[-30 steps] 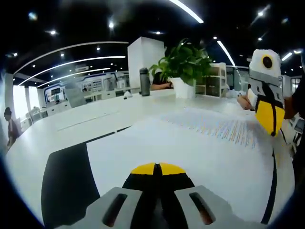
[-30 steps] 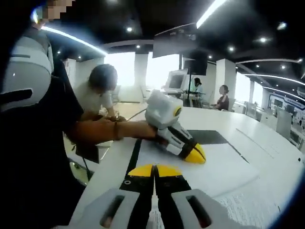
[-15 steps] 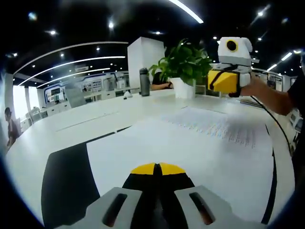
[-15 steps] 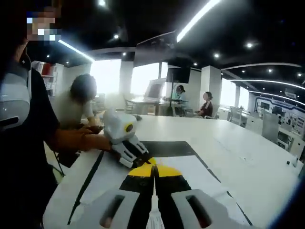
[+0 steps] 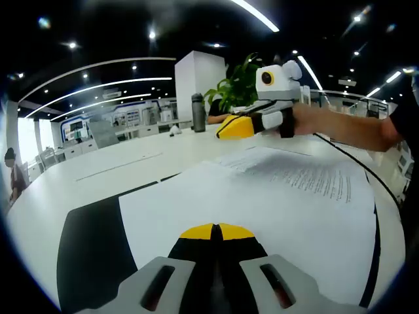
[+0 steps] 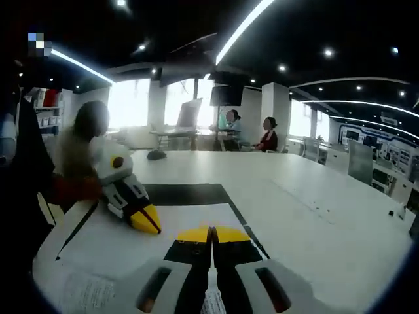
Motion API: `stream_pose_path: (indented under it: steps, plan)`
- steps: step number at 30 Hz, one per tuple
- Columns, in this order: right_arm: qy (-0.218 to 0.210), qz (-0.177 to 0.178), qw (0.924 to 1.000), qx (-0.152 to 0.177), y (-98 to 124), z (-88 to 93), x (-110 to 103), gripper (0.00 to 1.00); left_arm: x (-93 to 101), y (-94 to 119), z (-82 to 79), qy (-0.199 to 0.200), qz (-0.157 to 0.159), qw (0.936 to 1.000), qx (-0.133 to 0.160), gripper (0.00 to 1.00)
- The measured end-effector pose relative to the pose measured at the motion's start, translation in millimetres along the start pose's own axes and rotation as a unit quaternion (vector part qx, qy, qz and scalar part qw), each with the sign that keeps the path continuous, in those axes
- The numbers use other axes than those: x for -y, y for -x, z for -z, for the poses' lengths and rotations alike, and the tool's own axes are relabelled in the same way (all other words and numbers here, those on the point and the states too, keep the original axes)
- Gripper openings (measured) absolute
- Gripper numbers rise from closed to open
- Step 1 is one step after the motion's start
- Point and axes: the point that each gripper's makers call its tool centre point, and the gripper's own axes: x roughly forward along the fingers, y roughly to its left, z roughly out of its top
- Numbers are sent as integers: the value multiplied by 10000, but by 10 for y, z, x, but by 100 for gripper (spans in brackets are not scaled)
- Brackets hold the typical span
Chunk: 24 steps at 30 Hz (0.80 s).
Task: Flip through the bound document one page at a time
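**Inspector:** Document position first, please, then work down in size.

**Assessor:** Bound document (image 5: 275, 203) lay open and flat on the white table (image 5: 98, 170), over a black mat (image 5: 88, 248) whose dark border showed beside the pages. In the left gripper view a blank white page ran directly ahead of the left gripper (image 5: 216, 231), and a page of printed text lay further off toward the right. In the right gripper view the document (image 6: 131, 239) sat just beyond the right gripper (image 6: 211, 233), spreading out to the left of it.

**Inspector:** State of the jaws?

**Assessor:** The left gripper's jaws were pressed together at their yellow tips, resting low over the blank page; I could not tell whether a sheet was caught between them. In the right gripper view the right gripper's jaws were likewise clenched, and a thin white edge, apparently paper, ran up between them. Seen from the left gripper view, the right gripper (image 5: 237, 125) was held in the air above the far printed page, tips pointing left.

**Inspector:** Smaller items?

**Assessor:** A potted plant (image 5: 239, 82) stood at the table's far side, behind the raised gripper. A dark bottle (image 5: 198, 112) stood upright to its left.
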Motion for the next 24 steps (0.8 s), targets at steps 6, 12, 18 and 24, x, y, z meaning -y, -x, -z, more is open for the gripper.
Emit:
stream_pose_path:
  steps: [6, 12, 18, 24]
  plan:
    - [-64, 134, 9998, -145, -104, 237, 242, 4, 2, -1, -3, 2, 2, 10000, 3, 3]
    - [-209, 327, 9987, -335, -149, 480, 420, 4, -2, -5, -1, 4, 2, 10000, 5, 3]
    - [-5, 264, 9980, -576, -188, 582, 265, 4, 1, -10, 0, 7, 5, 10000, 5, 3]
    - [-50, 113, 9983, -573, -133, 582, 134, 4, 3, -16, 5, 11, 8, 10000, 6, 3]
